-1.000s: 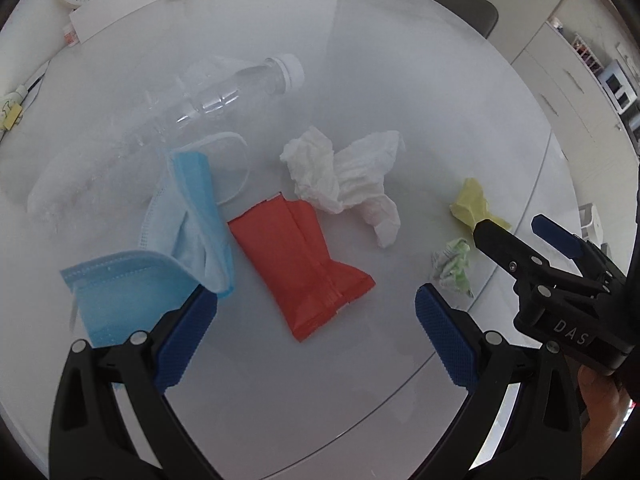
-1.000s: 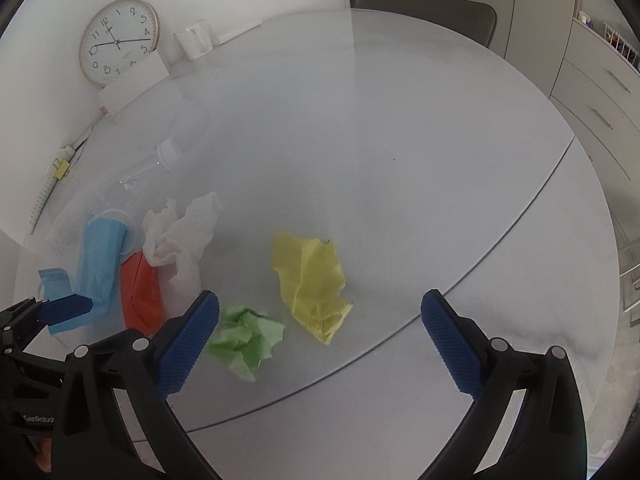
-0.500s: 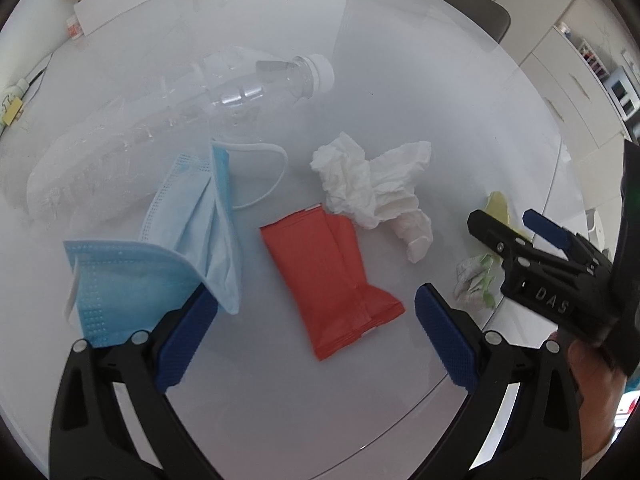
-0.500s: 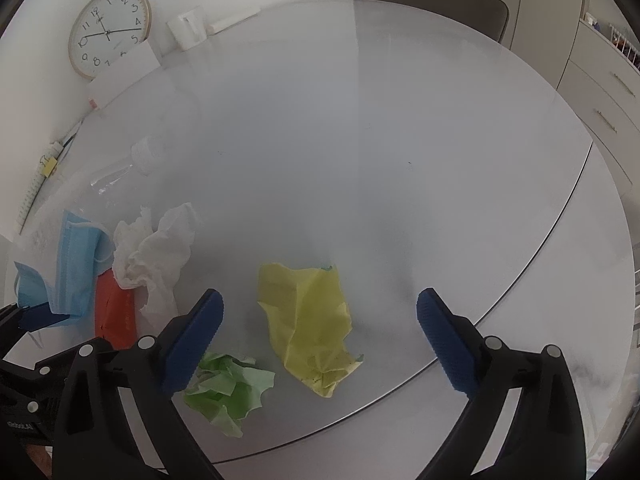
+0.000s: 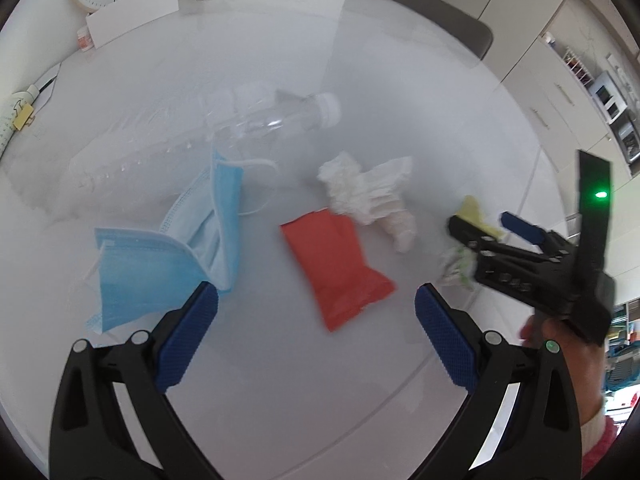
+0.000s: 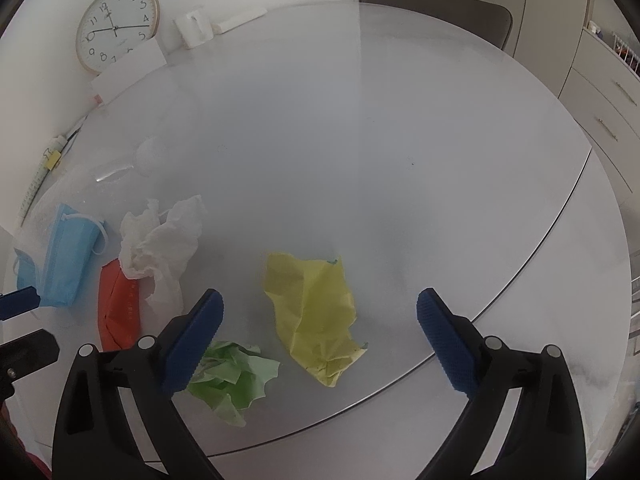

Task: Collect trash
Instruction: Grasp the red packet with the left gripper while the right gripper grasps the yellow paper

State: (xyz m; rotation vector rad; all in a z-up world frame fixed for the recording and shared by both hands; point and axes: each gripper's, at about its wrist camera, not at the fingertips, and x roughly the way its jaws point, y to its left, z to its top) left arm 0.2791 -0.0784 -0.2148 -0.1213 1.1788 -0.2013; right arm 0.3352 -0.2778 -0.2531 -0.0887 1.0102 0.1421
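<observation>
Trash lies on a round glass table [image 6: 400,140]. In the left wrist view my left gripper [image 5: 316,332] is open, above the near end of a red packet [image 5: 336,264]. A blue face mask [image 5: 168,248] lies to its left, a clear plastic bottle [image 5: 224,132] behind it, a crumpled white tissue [image 5: 368,192] to the right. In the right wrist view my right gripper [image 6: 318,336] is open, low over a crumpled yellow paper [image 6: 316,308]. A green paper ball [image 6: 232,376] sits by its left finger.
A wall clock [image 6: 114,28], a white card [image 6: 128,64] and a white mug [image 6: 196,28] stand at the table's far left edge. A grey chair [image 6: 440,12] is behind the table, cabinets [image 6: 600,92] to the right. A hand [image 5: 560,364] holds the right gripper.
Both grippers have drawn back and risen a little, so the trash sits further from the fingers. The right gripper has shifted so the yellow paper lies between its fingers. Nothing was grasped.
</observation>
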